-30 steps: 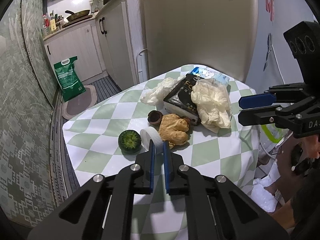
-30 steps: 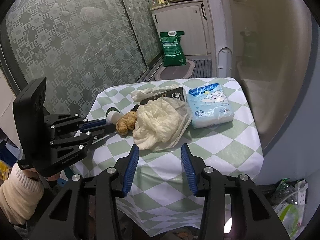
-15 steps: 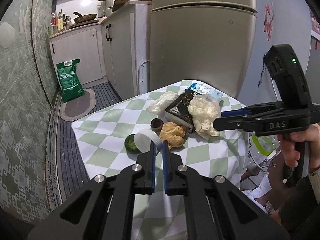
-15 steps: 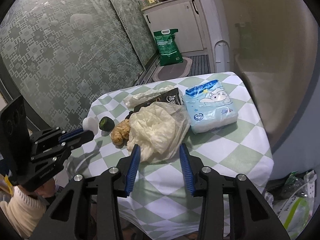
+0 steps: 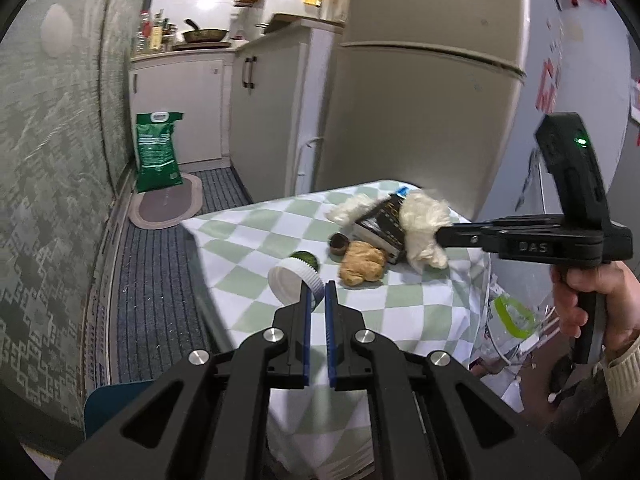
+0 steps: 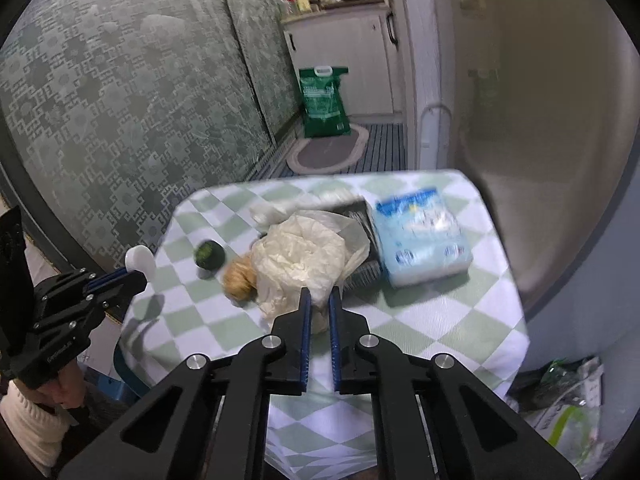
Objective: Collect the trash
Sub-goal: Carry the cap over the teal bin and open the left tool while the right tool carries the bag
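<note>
My left gripper is shut on a white plastic lid and holds it above the near left edge of the checked table; the lid also shows in the right wrist view. My right gripper is shut on the crumpled white plastic bag, which also shows in the left wrist view. A ginger root, a green round piece and a small brown cup lie on the table.
A black packet, a white tissue wad and a blue tissue pack lie at the table's far side. A fridge stands behind. A green sack and a mat are on the floor. Bags lie right of the table.
My left gripper has lifted the white lid and drawn back to the table's left edge. My right gripper has closed on the white plastic bag.
</note>
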`<state>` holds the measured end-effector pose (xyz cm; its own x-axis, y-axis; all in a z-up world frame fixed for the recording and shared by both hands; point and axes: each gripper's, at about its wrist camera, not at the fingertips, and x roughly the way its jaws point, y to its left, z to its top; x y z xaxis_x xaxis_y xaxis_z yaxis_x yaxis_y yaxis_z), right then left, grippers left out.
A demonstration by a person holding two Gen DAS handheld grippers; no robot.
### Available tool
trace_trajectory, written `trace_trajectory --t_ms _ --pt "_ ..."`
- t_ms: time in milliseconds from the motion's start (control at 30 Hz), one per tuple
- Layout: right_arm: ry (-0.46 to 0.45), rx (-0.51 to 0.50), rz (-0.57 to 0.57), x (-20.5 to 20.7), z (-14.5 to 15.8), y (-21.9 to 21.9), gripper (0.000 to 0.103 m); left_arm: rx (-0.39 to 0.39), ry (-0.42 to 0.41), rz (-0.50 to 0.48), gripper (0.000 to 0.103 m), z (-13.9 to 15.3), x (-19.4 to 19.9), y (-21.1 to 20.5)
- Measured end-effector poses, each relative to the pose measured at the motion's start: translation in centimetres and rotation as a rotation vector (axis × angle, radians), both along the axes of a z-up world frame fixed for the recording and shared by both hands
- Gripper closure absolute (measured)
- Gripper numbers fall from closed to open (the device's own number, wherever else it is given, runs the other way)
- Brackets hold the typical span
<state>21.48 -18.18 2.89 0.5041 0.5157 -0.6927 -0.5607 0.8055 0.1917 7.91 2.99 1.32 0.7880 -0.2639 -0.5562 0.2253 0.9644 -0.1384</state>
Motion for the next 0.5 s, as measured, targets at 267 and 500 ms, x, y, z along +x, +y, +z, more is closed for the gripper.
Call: trace_trajectory --t_ms 267,500 --pt "-0.097 -0.014 0.057 -2.6 3.7 3.4 0.095 -0.019 -0.003 0.103 0.096 0.5 -1.7 3.8" --pt "-0.112 -0.009 0.138 -4.1 4.8 8.7 0.095 -0.025 0.065 0.231 0.096 -1.5 -3.2 8.4"
